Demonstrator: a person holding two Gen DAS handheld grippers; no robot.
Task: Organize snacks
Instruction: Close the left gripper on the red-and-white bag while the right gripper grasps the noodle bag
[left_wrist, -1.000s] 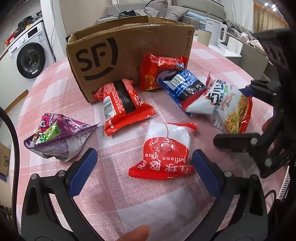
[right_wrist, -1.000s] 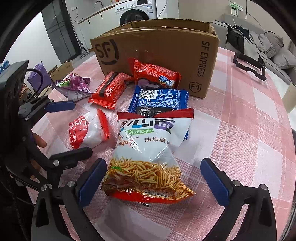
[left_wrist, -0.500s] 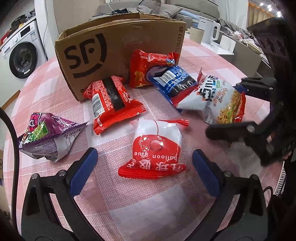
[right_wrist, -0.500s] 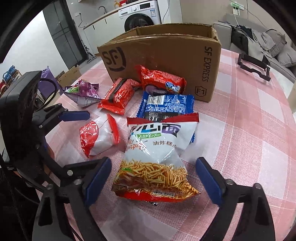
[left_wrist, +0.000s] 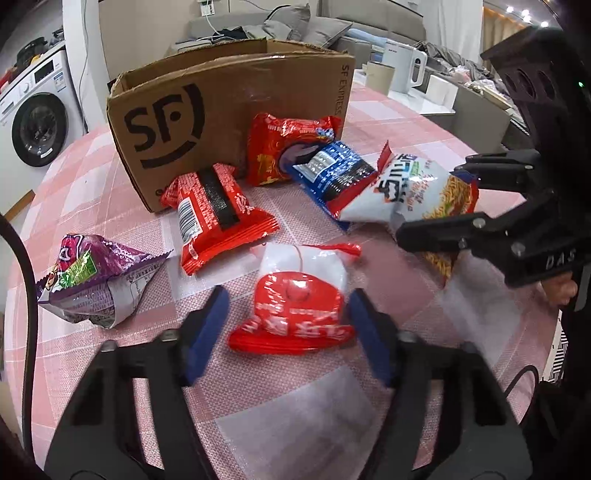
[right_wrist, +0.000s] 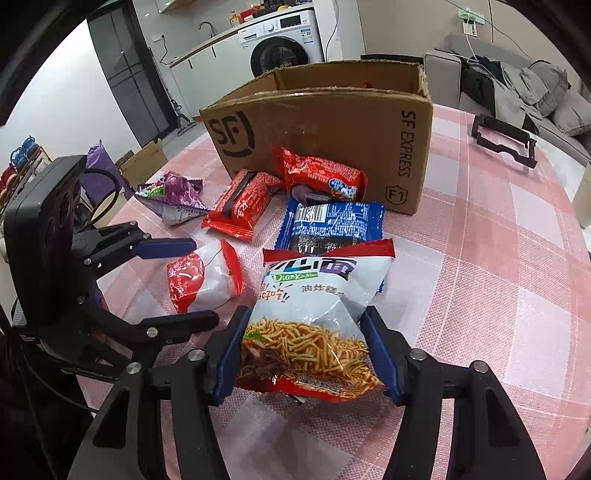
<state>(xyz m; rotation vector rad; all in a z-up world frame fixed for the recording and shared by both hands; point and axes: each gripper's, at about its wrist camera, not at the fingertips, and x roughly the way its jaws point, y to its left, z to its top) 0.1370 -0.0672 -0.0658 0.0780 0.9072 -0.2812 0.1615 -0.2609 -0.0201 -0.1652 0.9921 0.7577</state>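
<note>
Two claws closing, one packet each. Left claw (left_wrist: 288, 317) straddles the red-and-white packet (left_wrist: 301, 291) lying on the bench (left_wrist: 110, 206); right pad at the packet's edge, left pad short of it (frame blurred). Right claw (right_wrist: 306, 350) has both pads against the sides of the noodle-snack bag (right_wrist: 314, 317), bag pinched in. Cardboard box (right_wrist: 332, 122) stands open behind; blue packet (right_wrist: 332, 225) and three others lie loose before it.

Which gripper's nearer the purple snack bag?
Left. The left gripper is closing around the red-and-white packet, with the purple bag just beyond its left finger. The right gripper sits farther off, closing on the noodle bag.
</note>
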